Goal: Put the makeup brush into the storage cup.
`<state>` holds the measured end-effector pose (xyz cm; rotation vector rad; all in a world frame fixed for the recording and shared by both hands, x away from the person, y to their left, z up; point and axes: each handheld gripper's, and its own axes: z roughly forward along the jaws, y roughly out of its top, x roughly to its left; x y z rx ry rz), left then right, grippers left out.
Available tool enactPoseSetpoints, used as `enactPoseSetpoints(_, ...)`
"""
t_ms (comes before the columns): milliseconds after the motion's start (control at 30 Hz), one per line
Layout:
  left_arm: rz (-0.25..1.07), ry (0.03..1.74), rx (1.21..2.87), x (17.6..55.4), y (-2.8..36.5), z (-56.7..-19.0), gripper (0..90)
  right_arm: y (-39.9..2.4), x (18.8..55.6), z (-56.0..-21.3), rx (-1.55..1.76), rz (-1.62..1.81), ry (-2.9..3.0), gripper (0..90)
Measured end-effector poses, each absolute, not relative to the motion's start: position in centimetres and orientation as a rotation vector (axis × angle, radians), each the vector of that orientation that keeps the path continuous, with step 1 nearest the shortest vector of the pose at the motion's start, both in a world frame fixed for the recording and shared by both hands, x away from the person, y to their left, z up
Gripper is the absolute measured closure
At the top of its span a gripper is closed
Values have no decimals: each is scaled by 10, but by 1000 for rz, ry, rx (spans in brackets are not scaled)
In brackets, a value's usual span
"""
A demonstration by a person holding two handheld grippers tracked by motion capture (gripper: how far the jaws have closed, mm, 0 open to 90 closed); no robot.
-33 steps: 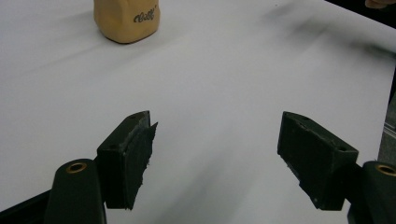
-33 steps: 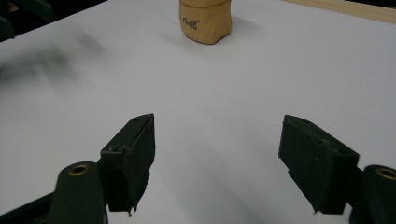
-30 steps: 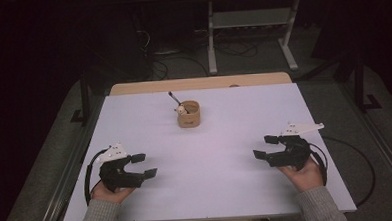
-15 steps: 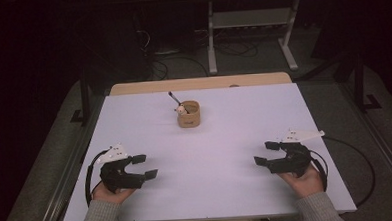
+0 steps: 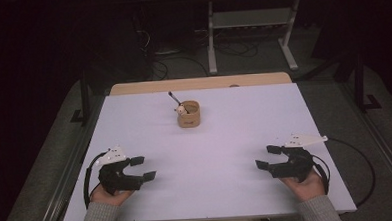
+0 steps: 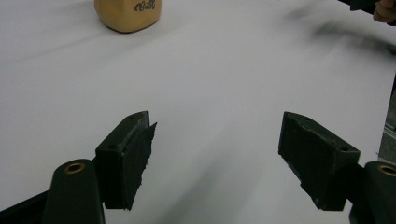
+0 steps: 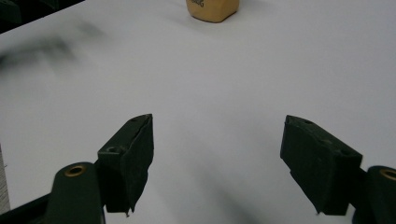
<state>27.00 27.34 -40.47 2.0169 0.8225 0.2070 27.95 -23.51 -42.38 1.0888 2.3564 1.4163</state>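
**Both tongs spread, wooden cup at the far middle of the table**

The left gripper (image 5: 142,169) and the right gripper (image 5: 266,156) rest near the front edge of the white table (image 5: 235,134), well apart. The jaws of both stand wide apart with nothing between them. The small wooden cup (image 5: 188,115) stands upright at the far middle, with a dark-handled utensil (image 5: 175,100) in it. The cup wall carries dark writing (image 6: 144,6), too blurred to read.

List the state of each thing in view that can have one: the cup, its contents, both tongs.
Tan wooden cup: upright, far middle of the white table, untouched.
Dark-handled utensil: standing in the cup, leaning left.
Left tongs: open, empty, near the table's front edge.
Right tongs: open, empty, near the table's front edge.
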Motion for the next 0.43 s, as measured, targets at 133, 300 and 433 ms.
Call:
enactPoseSetpoints(133, 202, 823, 2018, 269, 273, -406, 246, -231, 279, -426, 1081, 1409, 2373, 250)
enactPoseSetpoints(300, 206, 823, 2021, 269, 272, -407, 237, -229, 279, -426, 1075, 1414, 2366, 251)
enactPoseSetpoints(433, 211, 825, 2019, 269, 273, -407, 236, -228, 279, -426, 1075, 1418, 2364, 251)
